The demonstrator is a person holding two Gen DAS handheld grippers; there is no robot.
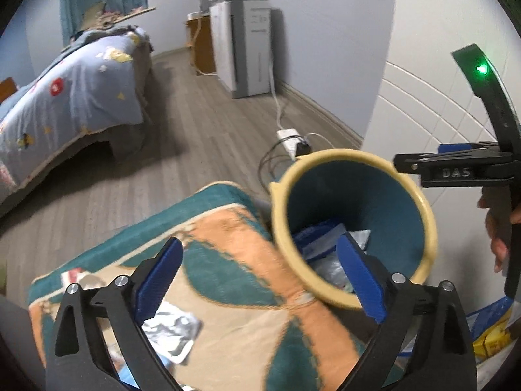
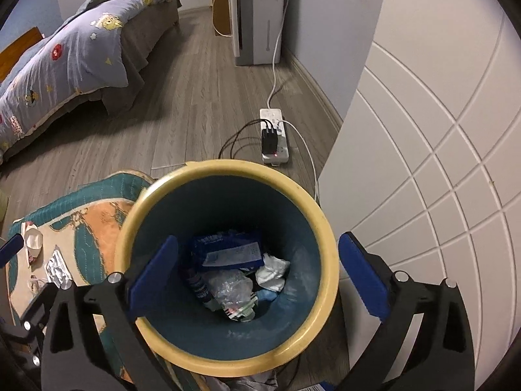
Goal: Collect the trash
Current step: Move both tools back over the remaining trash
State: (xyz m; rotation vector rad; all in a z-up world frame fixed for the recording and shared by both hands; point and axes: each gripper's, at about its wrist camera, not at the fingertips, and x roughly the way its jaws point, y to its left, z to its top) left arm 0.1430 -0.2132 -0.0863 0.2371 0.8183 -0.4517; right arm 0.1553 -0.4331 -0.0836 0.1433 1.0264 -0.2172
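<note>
A teal trash bin with a yellow rim (image 2: pixel 228 169) stands on the floor beside a patterned rug (image 1: pixel 228 260). It holds a blue packet (image 2: pixel 228 251), clear plastic (image 2: pixel 231 286) and white tissue (image 2: pixel 272 272). My right gripper (image 2: pixel 257 280) is open and empty, right above the bin's mouth. My left gripper (image 1: pixel 260 280) is open and empty over the rug, next to the bin (image 1: pixel 420 202). A silver foil wrapper (image 1: pixel 172 332) lies on the rug below the left fingers; it also shows in the right wrist view (image 2: pixel 58 268). A white crumpled piece (image 2: pixel 32 239) lies near it.
A bed with a blue quilt (image 2: pixel 65 55) stands at the far left. A white power strip with cables (image 2: pixel 273 137) lies on the wooden floor behind the bin. A white appliance (image 2: pixel 257 16) stands against the back wall. A white panelled door (image 2: pixel 439 163) is at the right.
</note>
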